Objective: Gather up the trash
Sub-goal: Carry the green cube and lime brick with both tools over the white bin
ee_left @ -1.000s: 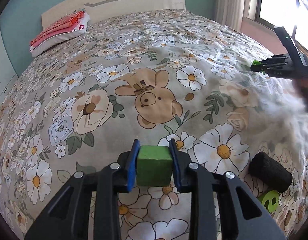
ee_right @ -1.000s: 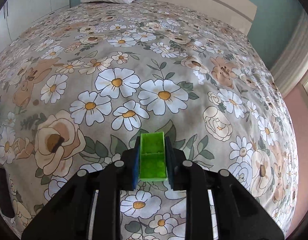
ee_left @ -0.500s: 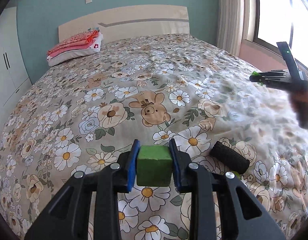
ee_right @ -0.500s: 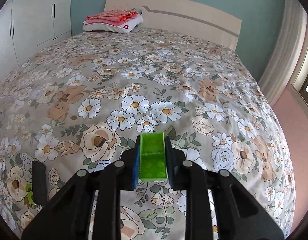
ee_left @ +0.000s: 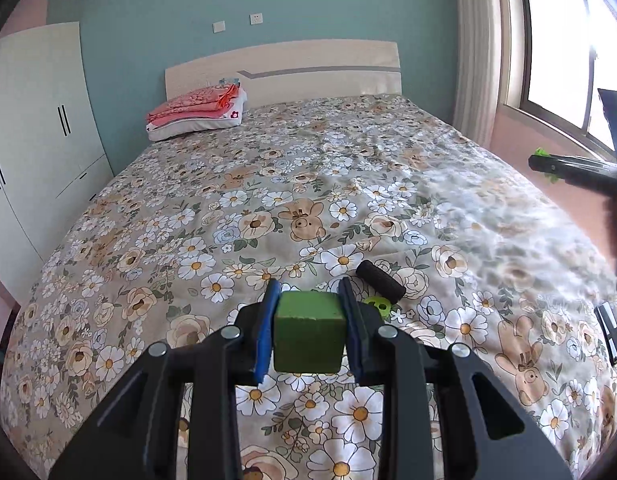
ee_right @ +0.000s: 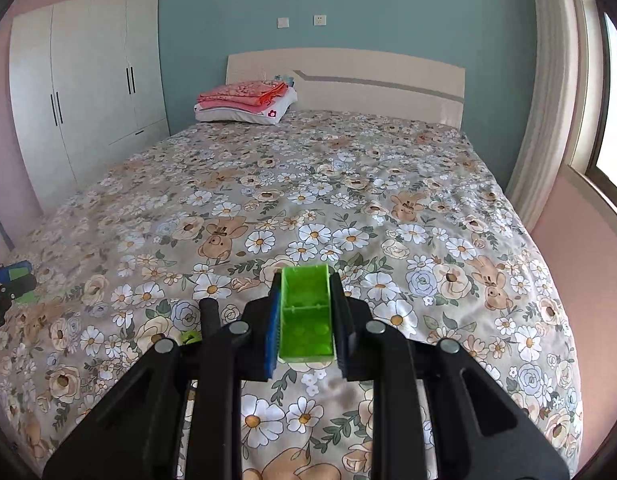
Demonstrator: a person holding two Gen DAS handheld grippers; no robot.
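Note:
My left gripper (ee_left: 308, 300) is shut on a dark green cube (ee_left: 308, 332), held above the flowered bedspread (ee_left: 268, 184). My right gripper (ee_right: 305, 280) is shut on a bright green toy brick (ee_right: 306, 316), hollow side up. A black cylinder (ee_left: 380, 281) and a small lime-green piece (ee_left: 377, 304) lie on the bed just right of the left gripper's fingers. In the right wrist view the cylinder (ee_right: 209, 318) and the lime piece (ee_right: 190, 337) lie left of the fingers. The right gripper (ee_left: 564, 166) shows at the right edge of the left wrist view; the left gripper (ee_right: 8, 284) shows at the left edge of the right wrist view.
A folded red blanket on a white pillow (ee_left: 196, 114) lies at the headboard (ee_left: 308, 68). White wardrobes (ee_left: 32, 152) stand to the left, a window (ee_left: 564, 48) with a curtain to the right. A dark flat object (ee_left: 610, 330) rests near the bed's right edge.
Both grippers have risen and drawn back from the bed with their loads, so the whole bed, headboard and walls have come into view. Both grips stayed the same.

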